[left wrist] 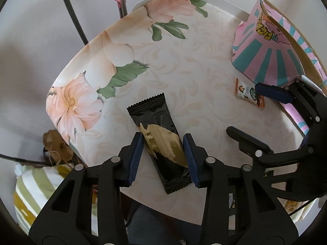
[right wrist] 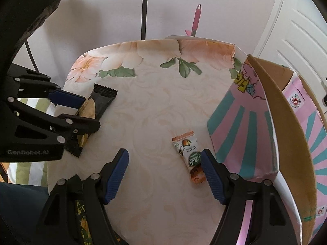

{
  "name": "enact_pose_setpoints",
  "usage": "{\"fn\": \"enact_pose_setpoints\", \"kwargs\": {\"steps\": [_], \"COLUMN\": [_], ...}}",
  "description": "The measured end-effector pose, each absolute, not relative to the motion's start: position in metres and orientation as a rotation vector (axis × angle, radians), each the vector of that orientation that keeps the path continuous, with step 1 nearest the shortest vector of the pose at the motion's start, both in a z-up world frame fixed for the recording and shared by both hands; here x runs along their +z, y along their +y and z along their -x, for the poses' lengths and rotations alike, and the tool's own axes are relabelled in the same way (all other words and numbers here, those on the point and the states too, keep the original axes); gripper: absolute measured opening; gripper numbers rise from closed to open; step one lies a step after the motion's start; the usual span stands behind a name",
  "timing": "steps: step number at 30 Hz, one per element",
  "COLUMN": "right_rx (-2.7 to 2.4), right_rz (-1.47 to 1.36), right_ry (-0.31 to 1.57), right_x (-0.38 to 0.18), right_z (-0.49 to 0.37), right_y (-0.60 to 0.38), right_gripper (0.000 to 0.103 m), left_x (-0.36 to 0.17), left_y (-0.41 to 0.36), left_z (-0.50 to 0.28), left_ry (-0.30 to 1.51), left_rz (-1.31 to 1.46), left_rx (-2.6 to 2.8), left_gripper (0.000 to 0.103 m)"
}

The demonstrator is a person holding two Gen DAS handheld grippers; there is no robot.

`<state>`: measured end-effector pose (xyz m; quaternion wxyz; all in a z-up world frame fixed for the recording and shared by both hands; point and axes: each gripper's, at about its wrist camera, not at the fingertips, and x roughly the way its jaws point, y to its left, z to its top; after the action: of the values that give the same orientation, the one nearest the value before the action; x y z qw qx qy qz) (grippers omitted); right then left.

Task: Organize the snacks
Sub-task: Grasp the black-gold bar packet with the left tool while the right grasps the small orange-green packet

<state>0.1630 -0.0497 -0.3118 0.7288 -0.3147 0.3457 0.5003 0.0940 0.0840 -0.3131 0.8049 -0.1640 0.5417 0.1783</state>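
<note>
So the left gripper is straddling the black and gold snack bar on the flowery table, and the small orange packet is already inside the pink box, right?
Not quite. The small orange packet is not inside the pink box; it lies on the table just outside it, beside the right gripper, as the right wrist view shows. The left gripper does straddle the black and gold snack bar.

Print on the small orange-and-white packet (right wrist: 189, 155): too small to read, its lower right edge hidden behind a right gripper (right wrist: 165, 175) finger. Pink-and-teal box (right wrist: 245, 134): cut off at the right edge, interior unseen. Black-and-gold wrapper (right wrist: 96, 106): mostly covered by the left gripper (right wrist: 81, 112) in the right wrist view.
</note>
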Motion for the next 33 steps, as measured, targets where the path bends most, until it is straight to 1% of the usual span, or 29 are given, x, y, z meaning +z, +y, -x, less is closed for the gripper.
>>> {"fn": "enact_pose_setpoints", "kwargs": {"steps": [8,14,17,21,27,31,33], "right_rx": [1.042,0.993,0.941,0.876,0.899,0.902,0.902], "right_rz": [0.664,0.624,0.58,0.455,0.363,0.382,0.445], "right_ry": [0.767,0.787,0.831,0.915,0.99,0.959,0.929], "right_x": [-0.315,-0.315,-0.314,-0.309,-0.303,-0.296,-0.294], "right_z": [-0.163,-0.167,-0.171,-0.174,-0.155,-0.151,-0.154], "right_y": [-0.041,-0.036,-0.036,-0.043,-0.051,-0.059,-0.063], "right_gripper": [0.068,0.069,0.069,0.069,0.069,0.069,0.069], "left_x": [-0.308,-0.303,-0.299,-0.294,-0.291,-0.288,-0.29], "left_y": [0.091,0.098,0.102,0.109,0.119,0.122,0.123], "left_z": [-0.096,-0.096,-0.095,-0.093,-0.093,-0.092,-0.093], "left_ry": [1.151,1.143,1.136,1.128,1.119,1.115,1.119], "left_rz": [0.338,0.33,0.324,0.314,0.299,0.286,0.282], "left_rx": [0.358,0.328,0.31,0.286,0.253,0.226,0.21], "left_gripper": [0.035,0.035,0.035,0.034,0.034,0.034,0.034]}}
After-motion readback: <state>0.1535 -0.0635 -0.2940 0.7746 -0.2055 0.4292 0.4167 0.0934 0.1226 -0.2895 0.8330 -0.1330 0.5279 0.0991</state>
